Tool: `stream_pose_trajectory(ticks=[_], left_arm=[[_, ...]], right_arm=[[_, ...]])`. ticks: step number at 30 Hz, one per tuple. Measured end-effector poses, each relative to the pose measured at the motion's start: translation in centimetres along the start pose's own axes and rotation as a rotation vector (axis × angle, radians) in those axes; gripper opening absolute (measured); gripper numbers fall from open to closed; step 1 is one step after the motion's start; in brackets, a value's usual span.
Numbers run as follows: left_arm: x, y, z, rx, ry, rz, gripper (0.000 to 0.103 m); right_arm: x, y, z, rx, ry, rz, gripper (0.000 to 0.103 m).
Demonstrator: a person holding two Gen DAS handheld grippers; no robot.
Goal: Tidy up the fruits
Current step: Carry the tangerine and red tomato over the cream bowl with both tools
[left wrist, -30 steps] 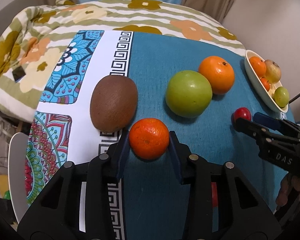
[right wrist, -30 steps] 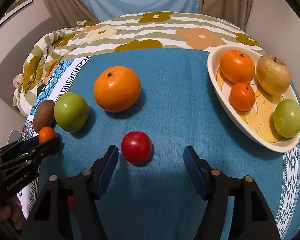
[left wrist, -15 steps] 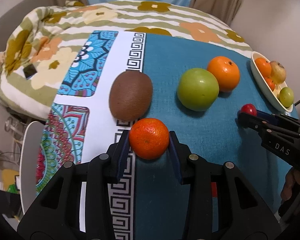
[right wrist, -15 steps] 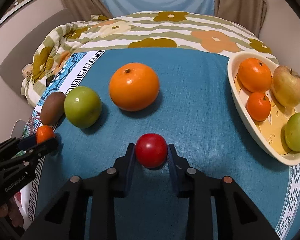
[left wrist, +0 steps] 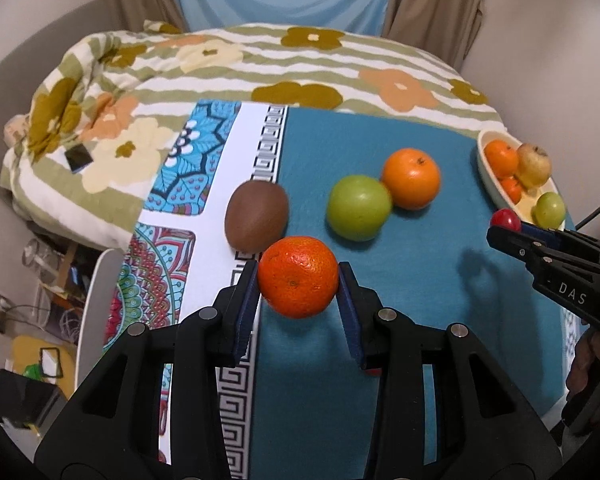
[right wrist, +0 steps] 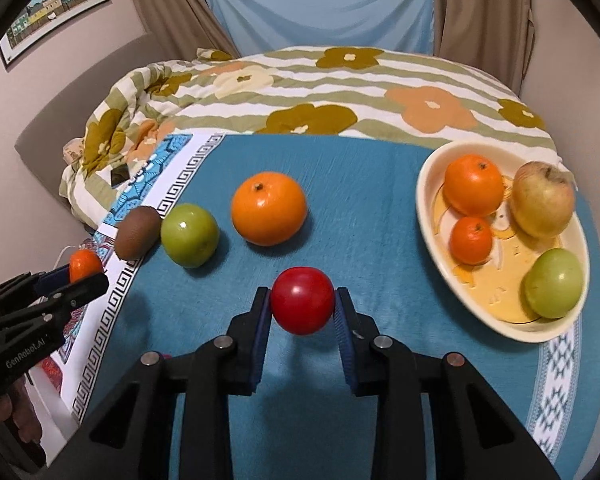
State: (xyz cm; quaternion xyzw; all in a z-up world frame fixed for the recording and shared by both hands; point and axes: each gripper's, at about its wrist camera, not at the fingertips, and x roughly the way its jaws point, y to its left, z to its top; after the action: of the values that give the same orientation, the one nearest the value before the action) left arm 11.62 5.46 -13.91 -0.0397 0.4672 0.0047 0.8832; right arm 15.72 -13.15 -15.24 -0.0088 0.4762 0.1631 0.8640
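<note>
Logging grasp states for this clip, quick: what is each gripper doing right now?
Left gripper: shut on the mandarin, lifted off the cloth.
Right gripper: shut on the red tomato, also lifted.

A cloth (right wrist: pixel 364 216) is lying on the worktop. On it, three fruits are sitting in a row: the kiwi (right wrist: pixel 137 232) at the left, the apple (right wrist: pixel 189 235) just beside it, and the big orange (right wrist: pixel 269 209) to the right, a little farther back. The bowl (right wrist: pixel 428 216) is sitting at the right side, well apart from them. In the bowl, an orange (right wrist: pixel 474 184) and a pale apple (right wrist: pixel 543 199) are lying at the back, a small mandarin (right wrist: pixel 471 240) in front of the orange, and another apple (right wrist: pixel 554 283) nearest the front. A blanket (right wrist: pixel 340 96) is lying behind the cloth. The left tool (left wrist: pixel 299 294) is holding a mandarin (left wrist: pixel 298 277) in front of the kiwi. The right tool (right wrist: pixel 302 307) is holding a tomato (right wrist: pixel 302 300) in front of the big orange.
</note>
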Motion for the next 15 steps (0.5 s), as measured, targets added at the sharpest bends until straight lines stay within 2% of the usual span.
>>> stream_pose_trajectory(ticks=[7, 15], left_arm=[[-3.1, -3.6, 1.0, 0.003, -0.051, -0.011, 0.042], [-5.4, -10.5, 2.3, 0.008, -0.120, -0.038, 0.042]], right_arm=[[-3.9, -2.6, 0.0, -0.024, -0.041, 0.010, 0.029], [-8.2, -7.7, -0.3, -0.031, -0.080, 0.015, 0.029]])
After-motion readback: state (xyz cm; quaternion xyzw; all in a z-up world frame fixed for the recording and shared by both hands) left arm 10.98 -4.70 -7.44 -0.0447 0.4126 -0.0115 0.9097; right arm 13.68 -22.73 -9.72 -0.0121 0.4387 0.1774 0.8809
